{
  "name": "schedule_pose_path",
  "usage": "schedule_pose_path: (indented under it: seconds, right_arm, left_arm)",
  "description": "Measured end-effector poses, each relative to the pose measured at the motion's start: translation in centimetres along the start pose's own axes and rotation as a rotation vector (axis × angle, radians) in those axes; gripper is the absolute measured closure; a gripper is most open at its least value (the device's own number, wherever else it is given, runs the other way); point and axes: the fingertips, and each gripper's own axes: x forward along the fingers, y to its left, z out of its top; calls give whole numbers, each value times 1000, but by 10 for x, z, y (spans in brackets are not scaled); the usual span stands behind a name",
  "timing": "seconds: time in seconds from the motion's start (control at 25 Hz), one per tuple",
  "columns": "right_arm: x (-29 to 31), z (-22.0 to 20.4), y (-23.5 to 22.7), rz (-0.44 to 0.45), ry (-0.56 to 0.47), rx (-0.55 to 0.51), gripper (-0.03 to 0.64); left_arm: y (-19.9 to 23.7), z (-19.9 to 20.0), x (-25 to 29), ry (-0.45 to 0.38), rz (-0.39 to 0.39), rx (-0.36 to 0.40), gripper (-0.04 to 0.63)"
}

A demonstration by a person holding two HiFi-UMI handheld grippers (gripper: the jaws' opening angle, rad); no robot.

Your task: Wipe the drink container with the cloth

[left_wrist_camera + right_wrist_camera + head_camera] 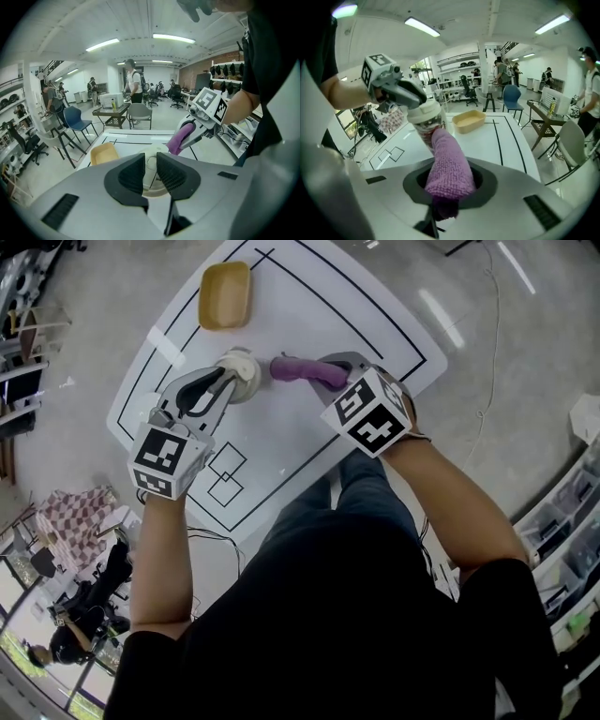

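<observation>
Drink container [242,371] and cloth [305,369] meet near the middle of the white table [309,296], which is marked with black lines. The container is a tall cup with a printed side and a white lid [423,108], and it stands upright. The left gripper [228,381] comes at it from the person's left, and its fingers [133,173] are clamped on the lid from both sides, with the pale top showing in the narrow gap between them. Whether the base rests on the table cannot be told, because the cloth covers it in the right gripper view. The right gripper [330,371] reaches in from the other side with its fingers closed on the purple cloth, which is rolled into a thick wad that juts forward from them. The free end of the wad lies against or just beside the container's side, below the lid; no view shows whether it presses there. A shallow yellow tray [204,296] sits well apart at the far edge of the table. Each gripper carries a marker cube [169,460] at its rear.
</observation>
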Motion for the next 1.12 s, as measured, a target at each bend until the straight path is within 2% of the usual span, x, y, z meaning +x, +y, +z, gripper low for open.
schedule_pose_path:
  seconds: [0.2, 0.48, 0.64, 0.96, 1.12]
  right_arm:
    - [-7, 40, 19, 23, -107, 1, 538]
    - [21, 43, 60, 107, -114, -70, 538]
    - [49, 29, 65, 109, -75, -108, 538]
    - [107, -28, 63, 136, 99, -145, 538]
    - [120, -44, 64, 160, 131, -155, 538]
  left_arm:
    - [-1, 0, 2, 4, -2, 1, 502]
    - [0, -2, 3, -6, 1, -1, 502]
    - [2, -3, 4, -12, 1, -1, 503]
    - [3, -5, 8, -22, 7, -11, 503]
    - [1, -4, 8, -20, 4, -33, 503]
